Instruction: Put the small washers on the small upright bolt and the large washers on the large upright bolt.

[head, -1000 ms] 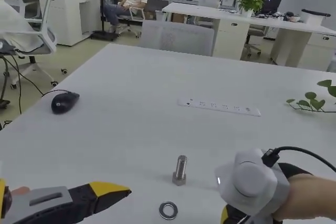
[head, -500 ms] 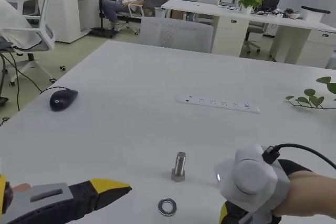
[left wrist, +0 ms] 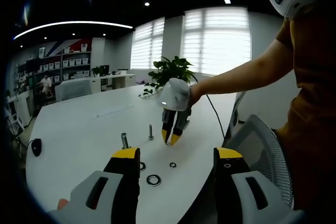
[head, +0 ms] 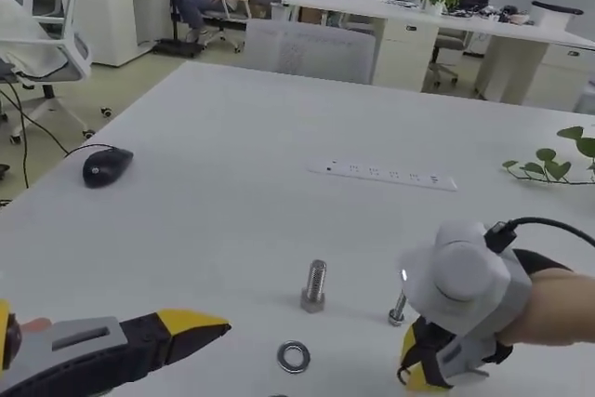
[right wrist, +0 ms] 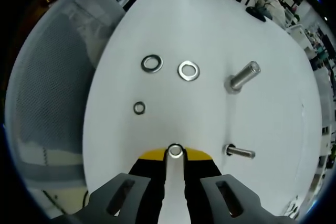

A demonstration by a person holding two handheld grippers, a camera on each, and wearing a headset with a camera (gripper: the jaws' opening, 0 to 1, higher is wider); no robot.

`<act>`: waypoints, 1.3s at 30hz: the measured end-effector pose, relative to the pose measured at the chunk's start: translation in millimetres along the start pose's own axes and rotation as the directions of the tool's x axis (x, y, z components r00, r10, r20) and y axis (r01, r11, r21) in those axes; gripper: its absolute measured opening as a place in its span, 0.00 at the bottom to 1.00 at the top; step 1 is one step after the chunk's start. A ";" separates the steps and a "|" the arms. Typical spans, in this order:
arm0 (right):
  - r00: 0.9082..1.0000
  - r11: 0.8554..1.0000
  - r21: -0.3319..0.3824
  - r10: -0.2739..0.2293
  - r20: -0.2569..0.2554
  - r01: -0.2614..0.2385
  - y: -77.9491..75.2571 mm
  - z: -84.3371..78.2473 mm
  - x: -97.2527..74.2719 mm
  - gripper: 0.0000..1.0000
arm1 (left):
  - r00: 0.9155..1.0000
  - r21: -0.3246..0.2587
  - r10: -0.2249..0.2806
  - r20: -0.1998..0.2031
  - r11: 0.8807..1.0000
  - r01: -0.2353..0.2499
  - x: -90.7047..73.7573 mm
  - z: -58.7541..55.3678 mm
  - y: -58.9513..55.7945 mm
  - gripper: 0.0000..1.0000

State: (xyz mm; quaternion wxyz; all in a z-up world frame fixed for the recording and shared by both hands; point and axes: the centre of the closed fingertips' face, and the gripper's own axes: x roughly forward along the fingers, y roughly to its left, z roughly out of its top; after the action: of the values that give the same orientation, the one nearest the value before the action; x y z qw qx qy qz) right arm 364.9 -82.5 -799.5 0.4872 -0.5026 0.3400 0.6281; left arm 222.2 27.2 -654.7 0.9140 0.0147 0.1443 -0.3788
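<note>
One small washer (right wrist: 175, 151) in right gripper (right wrist: 175, 159); three washers (right wrist: 151, 63) on table (right wrist: 210, 19).

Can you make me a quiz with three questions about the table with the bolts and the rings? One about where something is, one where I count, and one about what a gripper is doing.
1. Where does the small bolt stand?
A) close beside the right gripper
B) next to the computer mouse
C) on the power strip

2. How many washers lie loose on the table?
A) one
B) three
C) six

3. What is the right gripper doing?
A) it is wide open and empty
B) it is pinching a small washer
C) it is holding the large bolt

Answers:
1 A: the head view shows the small bolt just next to that gripper.
2 B: the right gripper view shows two large washers and one loose small washer.
3 B: a little ring sits between its closed jaw tips.
</note>
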 end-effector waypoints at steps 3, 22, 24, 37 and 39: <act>1.000 1.000 0.011 -0.021 0.000 0.021 -8.2 -3.1 -8.6 0.12 | 1.000 0.001 -0.005 -0.006 1.000 0.005 1.6 -1.3 0.0 0.55; 0.991 0.991 0.012 -0.135 0.001 0.135 -65.9 2.7 -48.1 0.12 | 1.000 -0.006 -0.012 -0.003 1.000 0.012 5.0 -0.4 4.5 0.55; 0.990 0.990 0.007 -0.140 -0.001 0.140 -69.4 5.1 -47.6 0.12 | 1.000 -0.008 -0.009 -0.006 1.000 0.009 4.8 -1.3 5.4 0.55; 0.992 0.992 -0.003 -0.129 -0.019 0.129 -77.9 3.2 -37.5 0.12 | 1.000 -0.025 -0.004 -0.009 1.000 0.004 5.6 -4.6 9.9 0.55; 0.992 0.992 -0.002 -0.126 -0.017 0.126 -78.3 3.4 -37.2 0.12 | 1.000 -0.025 -0.006 -0.007 1.000 0.006 6.2 -4.2 10.2 0.55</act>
State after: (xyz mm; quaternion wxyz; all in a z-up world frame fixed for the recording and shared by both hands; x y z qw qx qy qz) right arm 439.3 -66.4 -757.8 0.5227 -0.5285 0.3115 0.5920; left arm 232.4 30.8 -661.3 0.9125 0.0041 0.1524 -0.3797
